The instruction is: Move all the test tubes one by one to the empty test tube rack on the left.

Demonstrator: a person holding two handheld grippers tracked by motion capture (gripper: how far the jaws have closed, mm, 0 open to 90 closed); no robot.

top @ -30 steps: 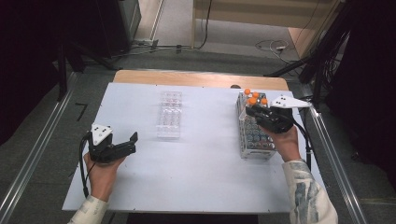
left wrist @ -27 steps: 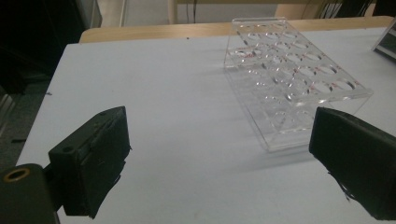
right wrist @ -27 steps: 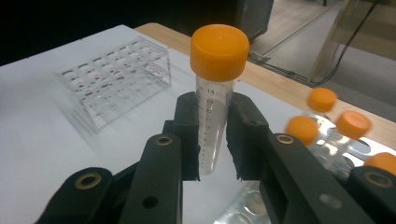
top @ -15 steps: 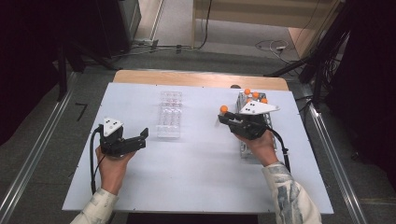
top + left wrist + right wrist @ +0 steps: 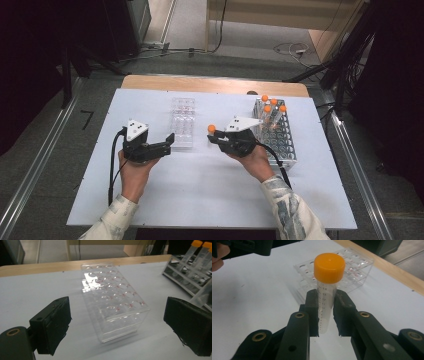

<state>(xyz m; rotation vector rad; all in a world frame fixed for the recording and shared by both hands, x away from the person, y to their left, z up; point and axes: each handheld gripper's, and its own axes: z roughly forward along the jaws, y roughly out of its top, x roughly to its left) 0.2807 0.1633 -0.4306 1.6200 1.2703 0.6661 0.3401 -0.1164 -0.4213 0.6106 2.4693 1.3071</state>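
Observation:
My right gripper (image 5: 214,138) (image 5: 325,312) is shut on a clear graduated tube with an orange cap (image 5: 327,285) (image 5: 211,129), held above the table's middle, just right of the clear plastic rack (image 5: 182,122) (image 5: 113,302) (image 5: 342,271). My left gripper (image 5: 169,142) (image 5: 117,325) stands open at the near end of that clear rack, jaws wide apart, nothing between them. A metal wire rack (image 5: 282,137) (image 5: 190,275) at the right carries three more orange-capped tubes (image 5: 272,107) (image 5: 197,250).
The white table top (image 5: 200,190) ends at a wooden strip (image 5: 210,85) along the far edge. Cables lie on the floor beyond. Rails (image 5: 350,160) run along both sides of the table.
My right gripper has carried an orange-capped tube leftward from the metal rack to beside the clear rack. My left gripper has moved right, up to the clear rack's near end.

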